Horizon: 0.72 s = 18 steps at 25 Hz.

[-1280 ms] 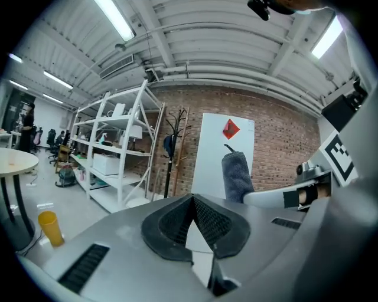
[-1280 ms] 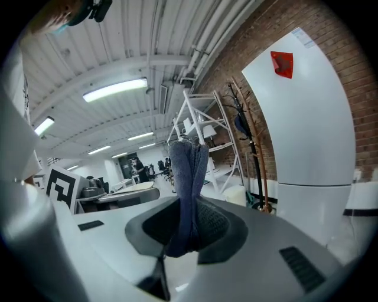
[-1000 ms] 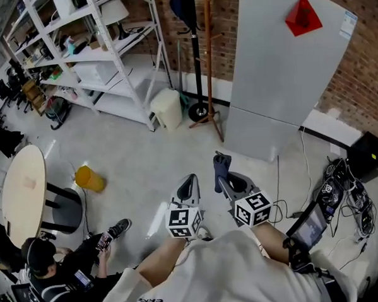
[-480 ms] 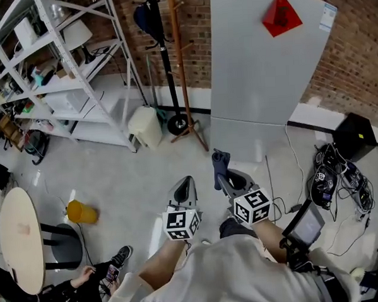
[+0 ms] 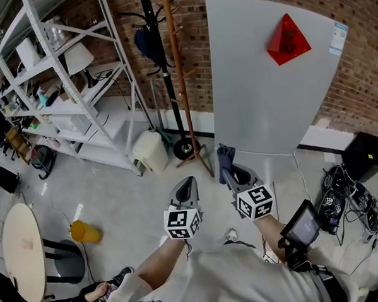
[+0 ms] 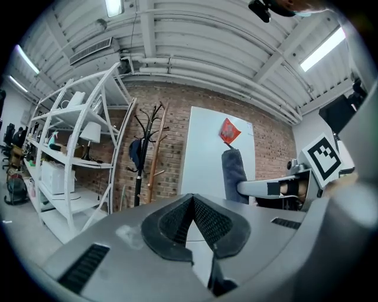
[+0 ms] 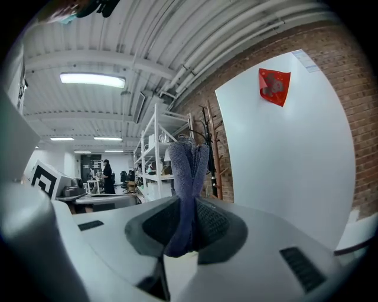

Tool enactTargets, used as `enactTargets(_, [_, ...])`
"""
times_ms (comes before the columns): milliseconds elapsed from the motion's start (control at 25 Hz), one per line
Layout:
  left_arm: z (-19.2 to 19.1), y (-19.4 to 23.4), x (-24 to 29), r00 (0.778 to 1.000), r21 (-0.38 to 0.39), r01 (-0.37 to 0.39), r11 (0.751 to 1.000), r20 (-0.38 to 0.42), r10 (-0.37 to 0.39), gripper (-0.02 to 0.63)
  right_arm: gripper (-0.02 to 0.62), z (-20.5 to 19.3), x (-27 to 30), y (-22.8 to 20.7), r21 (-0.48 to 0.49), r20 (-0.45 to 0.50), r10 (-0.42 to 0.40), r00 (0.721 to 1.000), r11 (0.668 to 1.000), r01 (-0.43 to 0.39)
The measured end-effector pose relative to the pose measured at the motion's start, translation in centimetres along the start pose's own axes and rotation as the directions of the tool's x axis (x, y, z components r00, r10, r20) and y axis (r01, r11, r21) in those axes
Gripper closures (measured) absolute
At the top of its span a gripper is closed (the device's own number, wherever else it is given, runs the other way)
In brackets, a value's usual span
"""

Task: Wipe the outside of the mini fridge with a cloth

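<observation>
Head view, the fridge (image 5: 261, 80) stands against the brick wall (image 5: 193, 52) with the blue cloth (image 5: 224, 157) held up in front of it; left gripper view, the left gripper (image 6: 192, 203) is closed with nothing in it; right gripper view, the right gripper (image 7: 188, 221) pinches that cloth upright, fridge alongside.

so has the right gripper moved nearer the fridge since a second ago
Yes. The right gripper, shut on the cloth, has moved forward toward the mini fridge. The coat rack foot, earlier well ahead of it, is now almost level with it.
</observation>
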<state>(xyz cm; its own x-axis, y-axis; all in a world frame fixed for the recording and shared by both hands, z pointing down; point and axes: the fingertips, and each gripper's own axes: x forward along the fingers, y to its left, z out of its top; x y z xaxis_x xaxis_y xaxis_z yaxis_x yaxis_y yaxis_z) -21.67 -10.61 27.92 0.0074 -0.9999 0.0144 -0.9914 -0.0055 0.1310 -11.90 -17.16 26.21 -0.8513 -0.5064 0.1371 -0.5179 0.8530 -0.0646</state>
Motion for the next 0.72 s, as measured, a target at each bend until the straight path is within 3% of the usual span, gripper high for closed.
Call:
enactTargets(440, [6.9,-0.2,13.3,0.994,0.056,-0.022,0.998,0.110,0.016,0.603,0.522,9.7,6.7,-11.8,-0.102,0.133,0.008,0.991,0.995,0.005])
enactTargets(720, [13.1,1.0,18.0,0.978,0.097,-0.017,0.995,0.206,-0.003,0.603,0.522,17.9,10.4,-15.2,-0.175,0.245,-0.011,0.969,0.983,0.055])
